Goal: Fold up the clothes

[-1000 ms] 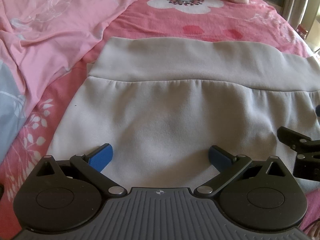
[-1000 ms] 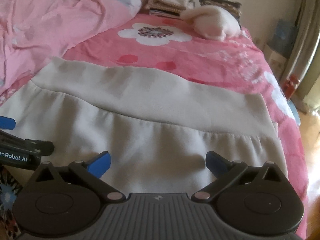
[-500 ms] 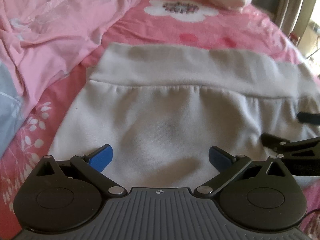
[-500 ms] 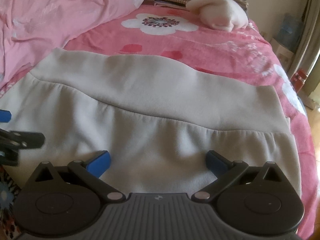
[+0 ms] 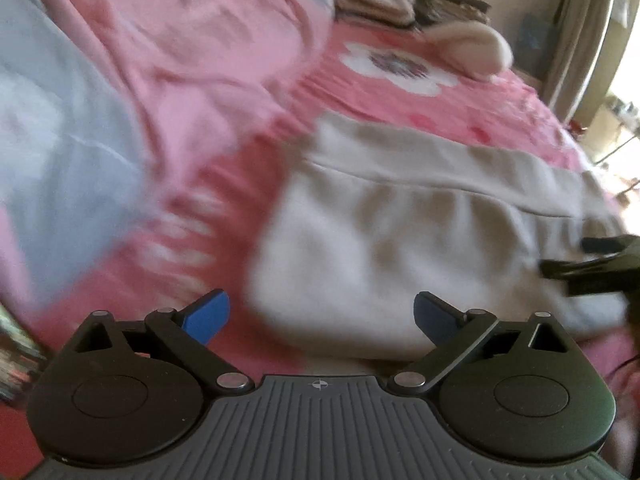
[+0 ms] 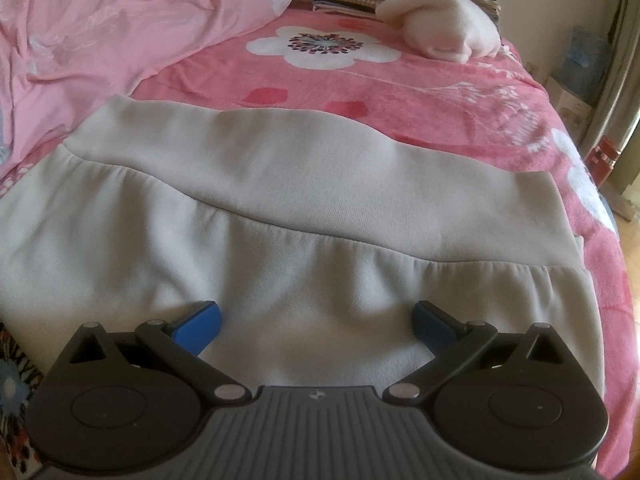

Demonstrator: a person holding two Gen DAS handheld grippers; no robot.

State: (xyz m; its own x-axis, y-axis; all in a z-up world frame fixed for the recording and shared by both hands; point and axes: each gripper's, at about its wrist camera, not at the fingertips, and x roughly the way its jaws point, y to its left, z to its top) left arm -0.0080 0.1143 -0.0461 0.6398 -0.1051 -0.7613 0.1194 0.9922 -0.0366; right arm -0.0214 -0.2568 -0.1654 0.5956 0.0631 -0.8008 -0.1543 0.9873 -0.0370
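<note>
Left gripper (image 5: 322,314) spread, empty; it has swung off toward the grey garment's (image 6: 280,216) left edge, view blurred. Right gripper (image 6: 316,322) spread above the garment's near hem. Garment flat on pink bedsheet (image 6: 440,92). Likely repositioning for a side fold.

Pale grey garment (image 6: 280,208), flat on the pink bedspread (image 6: 440,80).

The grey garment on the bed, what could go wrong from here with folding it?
The left claw now points at the garment's left edge, half over the pink bedsheet, and that view is badly blurred, so it may pinch sheet along with cloth. Both claws are open with nothing held; the right claw sits mid-fabric, away from any corner, so a grab there would likely bunch the cloth instead of folding it cleanly.
</note>
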